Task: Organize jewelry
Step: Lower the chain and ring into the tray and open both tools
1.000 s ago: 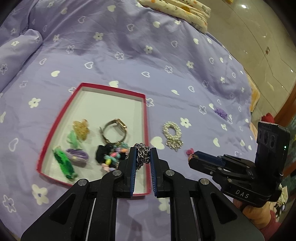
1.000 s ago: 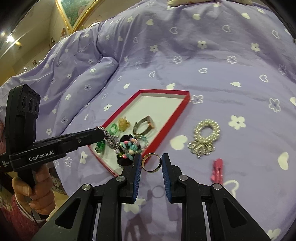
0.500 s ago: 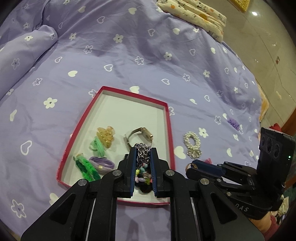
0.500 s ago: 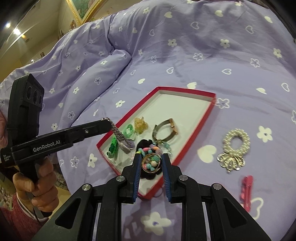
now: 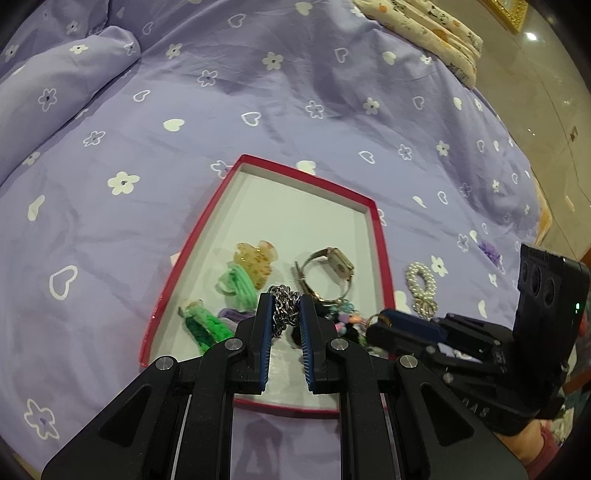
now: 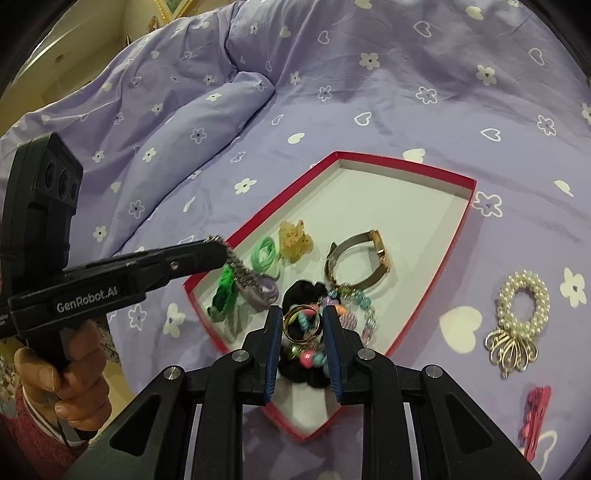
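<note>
A red-rimmed tray lies on the purple bedspread. It holds a watch, an amber claw clip, green and purple hair ties and a black scrunchie with coloured beads. My left gripper is shut on a silver chain, which hangs over the tray's near end. My right gripper is shut on a gold ring, above the scrunchie.
A pearl hair tie with a gold charm lies on the bedspread right of the tray. A pink clip is nearer, at the right edge. A small purple flower lies farther right. Folded patterned cloth sits far back. A hand grips the left tool.
Both grippers have moved forward and slightly down, from in front of the tray's near edge to above its near end. Each keeps its grip, on the chain and the ring.
</note>
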{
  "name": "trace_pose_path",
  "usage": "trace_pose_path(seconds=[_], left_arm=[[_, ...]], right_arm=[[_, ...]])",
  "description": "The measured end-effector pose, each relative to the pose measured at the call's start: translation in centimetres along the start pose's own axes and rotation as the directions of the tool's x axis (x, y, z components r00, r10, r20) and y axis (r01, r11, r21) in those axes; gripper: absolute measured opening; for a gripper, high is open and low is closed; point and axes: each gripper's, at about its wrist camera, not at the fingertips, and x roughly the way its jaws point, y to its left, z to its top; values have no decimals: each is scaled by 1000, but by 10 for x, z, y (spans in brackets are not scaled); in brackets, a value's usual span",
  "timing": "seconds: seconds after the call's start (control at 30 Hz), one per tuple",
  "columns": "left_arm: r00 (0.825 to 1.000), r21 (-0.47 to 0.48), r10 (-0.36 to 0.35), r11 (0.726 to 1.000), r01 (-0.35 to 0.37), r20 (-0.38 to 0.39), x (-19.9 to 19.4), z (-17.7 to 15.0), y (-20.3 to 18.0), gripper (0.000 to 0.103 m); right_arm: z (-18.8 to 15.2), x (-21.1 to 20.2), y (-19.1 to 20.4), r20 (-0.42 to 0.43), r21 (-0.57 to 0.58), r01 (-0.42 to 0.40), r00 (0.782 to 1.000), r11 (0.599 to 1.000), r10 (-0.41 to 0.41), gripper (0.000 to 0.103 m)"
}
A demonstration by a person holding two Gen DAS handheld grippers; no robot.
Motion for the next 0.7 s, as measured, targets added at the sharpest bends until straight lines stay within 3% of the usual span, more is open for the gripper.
trace_pose_path(seconds=[0.3,0.7], left_arm=[[1000,-29,19,999,-20,-14,17,6,17,12],[997,-45,44,998,-47,-57,43,3,33,13]], right_arm=[[15,27,-15,-35,13,25,999,1000,-24,22],[7,52,-14,-84,-1,23,996,1000,-23,22]])
